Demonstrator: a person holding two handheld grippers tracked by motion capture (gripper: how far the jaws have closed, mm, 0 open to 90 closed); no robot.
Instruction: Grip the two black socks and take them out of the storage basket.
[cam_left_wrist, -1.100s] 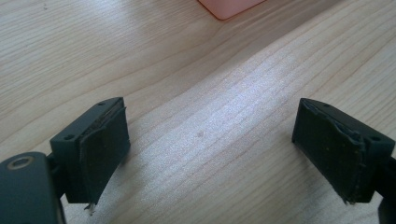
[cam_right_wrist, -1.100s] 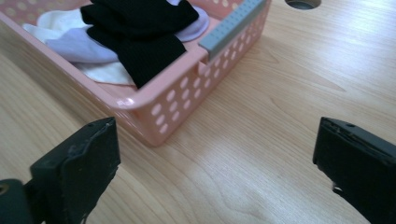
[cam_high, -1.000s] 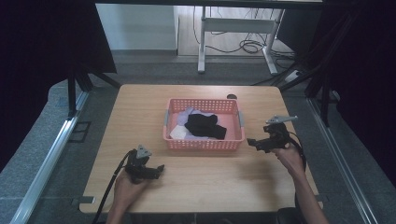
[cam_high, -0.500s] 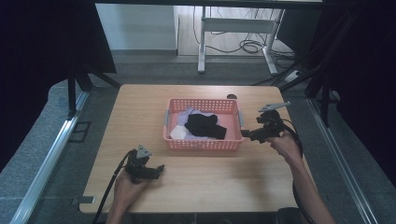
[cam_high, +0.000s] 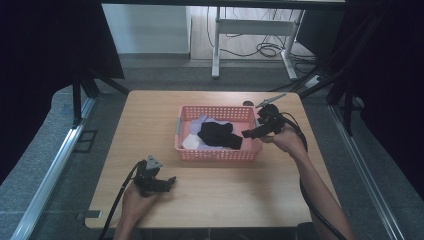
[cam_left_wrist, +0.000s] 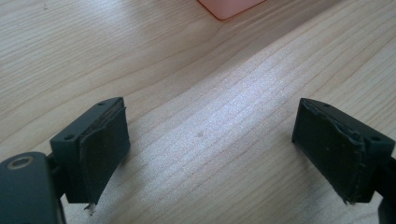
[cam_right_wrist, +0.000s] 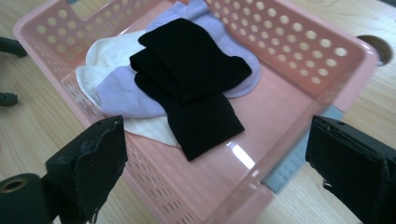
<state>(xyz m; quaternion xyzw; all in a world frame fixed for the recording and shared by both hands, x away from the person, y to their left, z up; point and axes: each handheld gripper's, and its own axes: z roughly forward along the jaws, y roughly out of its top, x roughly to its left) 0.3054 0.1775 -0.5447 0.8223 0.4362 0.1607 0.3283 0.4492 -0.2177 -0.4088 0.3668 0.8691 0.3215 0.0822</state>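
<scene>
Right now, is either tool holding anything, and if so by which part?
Nothing is held. The right tool is open at the pink basket, above the black sock; the left tool is open over bare table.

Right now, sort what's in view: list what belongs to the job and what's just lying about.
In the job:
- right claw, open at the basket's edge
- pink basket
- black sock on top
- lilac sock
- white sock

Lying about:
- left claw, open, idle on the table
- grey pad beside the basket
</scene>
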